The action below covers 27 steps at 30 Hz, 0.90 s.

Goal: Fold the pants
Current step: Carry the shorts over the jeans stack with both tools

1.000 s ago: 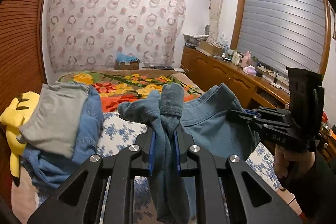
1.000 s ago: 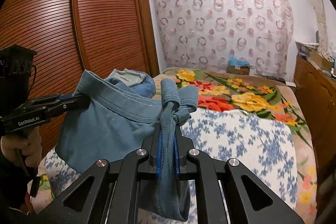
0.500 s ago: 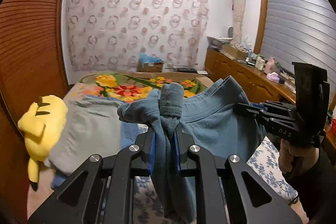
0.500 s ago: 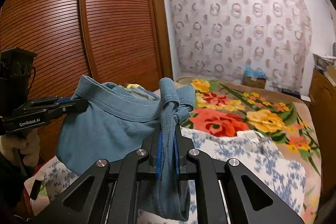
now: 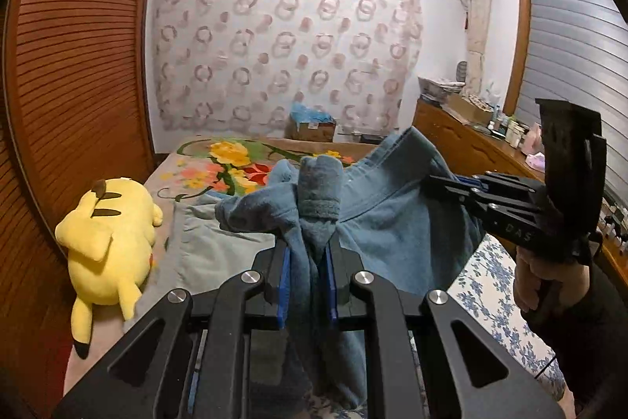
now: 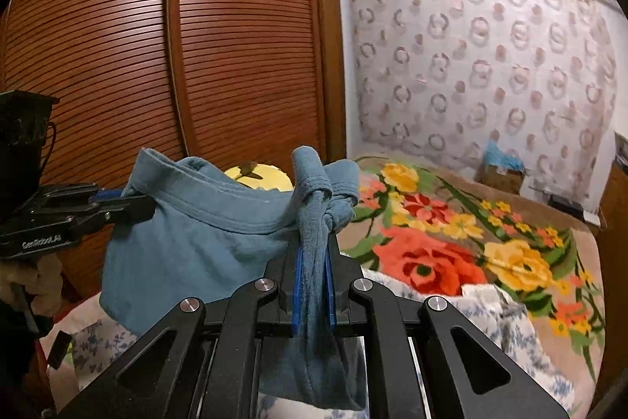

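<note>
Blue pants hang in the air above the bed, held by the waistband between both grippers. My left gripper is shut on a bunched fold of the waistband. My right gripper is shut on the other end of the waistband. In the left wrist view the right gripper shows at the right, clamping the cloth. In the right wrist view the left gripper shows at the left, also clamping it. The legs hang down out of sight.
A yellow plush toy lies at the bed's left edge beside folded grey clothes. The bed has a flowered blanket and a blue-flowered sheet. A wooden wardrobe stands at the left, a cluttered sideboard at the right.
Both grippers have swung to the left and lifted with the pants. The plush toy and wardrobe have come further into view and the folded clothes have slid lower in view.
</note>
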{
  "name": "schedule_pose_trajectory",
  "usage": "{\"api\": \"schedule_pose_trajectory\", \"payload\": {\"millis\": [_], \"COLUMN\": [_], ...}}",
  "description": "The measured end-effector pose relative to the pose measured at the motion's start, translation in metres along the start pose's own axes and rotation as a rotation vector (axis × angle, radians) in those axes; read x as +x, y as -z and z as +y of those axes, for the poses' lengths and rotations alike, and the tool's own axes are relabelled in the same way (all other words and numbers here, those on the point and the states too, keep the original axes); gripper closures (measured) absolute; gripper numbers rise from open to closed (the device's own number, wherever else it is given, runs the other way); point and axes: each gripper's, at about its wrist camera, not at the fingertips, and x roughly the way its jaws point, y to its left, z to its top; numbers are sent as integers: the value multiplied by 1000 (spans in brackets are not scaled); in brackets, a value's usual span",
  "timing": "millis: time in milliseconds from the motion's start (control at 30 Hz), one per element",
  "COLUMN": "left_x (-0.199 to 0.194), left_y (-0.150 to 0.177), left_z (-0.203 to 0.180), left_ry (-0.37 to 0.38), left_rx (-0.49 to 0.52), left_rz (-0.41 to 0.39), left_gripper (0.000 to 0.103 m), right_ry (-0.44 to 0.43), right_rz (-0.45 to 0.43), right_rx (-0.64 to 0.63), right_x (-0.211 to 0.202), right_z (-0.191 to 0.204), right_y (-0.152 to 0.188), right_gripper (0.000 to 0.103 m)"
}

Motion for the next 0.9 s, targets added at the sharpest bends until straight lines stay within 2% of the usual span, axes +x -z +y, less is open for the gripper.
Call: {"api": "schedule_pose_trajectory", "payload": {"millis": [133,533,733,900], "left_x": [0,-3,10,17], "left_y": [-3,15,31,46], "left_z": [10,39,50,60], "left_ry": [-22,-88,-126,-134], "left_rx": [-16,-98,-141,-190], "left_rz": [-7,-20,21,49], "left_gripper": [87,87,87,87], "right_ry": [-31,-130,-188,-203], "right_rz": [-11,15,43,74], "right_rx": [-7,-55,-58,-84], "right_x": [17,89,125,156], "right_z": [-5,-14,-26,-27], "right_y": [-4,-18,-20,-24], "right_gripper": [94,94,94,94]}}
